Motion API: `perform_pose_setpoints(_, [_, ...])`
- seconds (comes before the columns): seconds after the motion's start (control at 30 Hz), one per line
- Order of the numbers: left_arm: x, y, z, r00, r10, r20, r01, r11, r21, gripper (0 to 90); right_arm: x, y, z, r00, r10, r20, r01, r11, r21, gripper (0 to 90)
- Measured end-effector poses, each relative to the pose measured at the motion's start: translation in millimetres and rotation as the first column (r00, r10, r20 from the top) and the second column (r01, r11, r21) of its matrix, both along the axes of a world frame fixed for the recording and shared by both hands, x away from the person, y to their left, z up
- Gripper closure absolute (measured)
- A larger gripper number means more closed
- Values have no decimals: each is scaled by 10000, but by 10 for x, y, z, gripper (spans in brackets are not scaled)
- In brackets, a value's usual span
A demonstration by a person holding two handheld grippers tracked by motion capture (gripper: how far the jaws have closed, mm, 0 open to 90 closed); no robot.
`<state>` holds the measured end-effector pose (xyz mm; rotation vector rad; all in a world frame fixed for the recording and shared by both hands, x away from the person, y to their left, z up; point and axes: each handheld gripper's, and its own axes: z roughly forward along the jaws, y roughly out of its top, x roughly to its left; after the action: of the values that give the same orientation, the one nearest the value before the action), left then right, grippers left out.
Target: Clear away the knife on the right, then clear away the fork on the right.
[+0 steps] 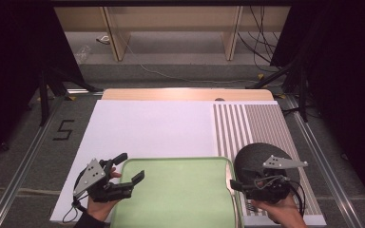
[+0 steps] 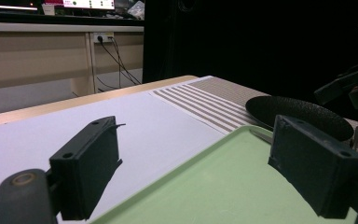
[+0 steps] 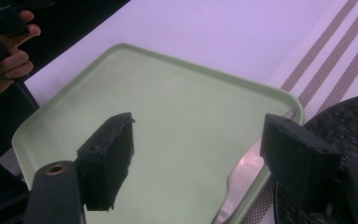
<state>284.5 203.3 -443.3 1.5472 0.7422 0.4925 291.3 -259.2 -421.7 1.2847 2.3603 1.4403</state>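
Green tray (image 1: 180, 190) on white table (image 1: 147, 128), striped mat (image 1: 252, 123) right, dark room

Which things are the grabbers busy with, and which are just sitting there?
In the job: green tray, left gripper open at its left rim, right gripper open at its right rim.

Lying about: black plate, striped mat, white sheet.

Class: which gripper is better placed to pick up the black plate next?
Probably the right gripper: it hangs open at the black plate. The left gripper is open across the green tray.
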Motion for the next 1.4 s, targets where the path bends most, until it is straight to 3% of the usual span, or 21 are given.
perform_pose_setpoints(0.3, [-2,1,2,10000,-35,-2,35,10000,-31,150,-43,-111,2,9990,-436,-14,436,9990,81,202])
perform_pose_setpoints(0.87, [-6,-2,2,10000,-97,14,97,9999,-29,151,-130,-275,3,9957,-921,-69,920,9957,-47,200])
perform_pose_setpoints(1.2, [9,-7,0,9999,-124,-19,123,9999,-79,150,-189,-418,13,9919,-1269,24,1268,9895,-688,202])
perform_pose_setpoints(1.4, [-7,8,5,9999,-117,34,118,9999,-97,150,-251,-557,21,9879,-1549,41,1539,9776,-1438,204])
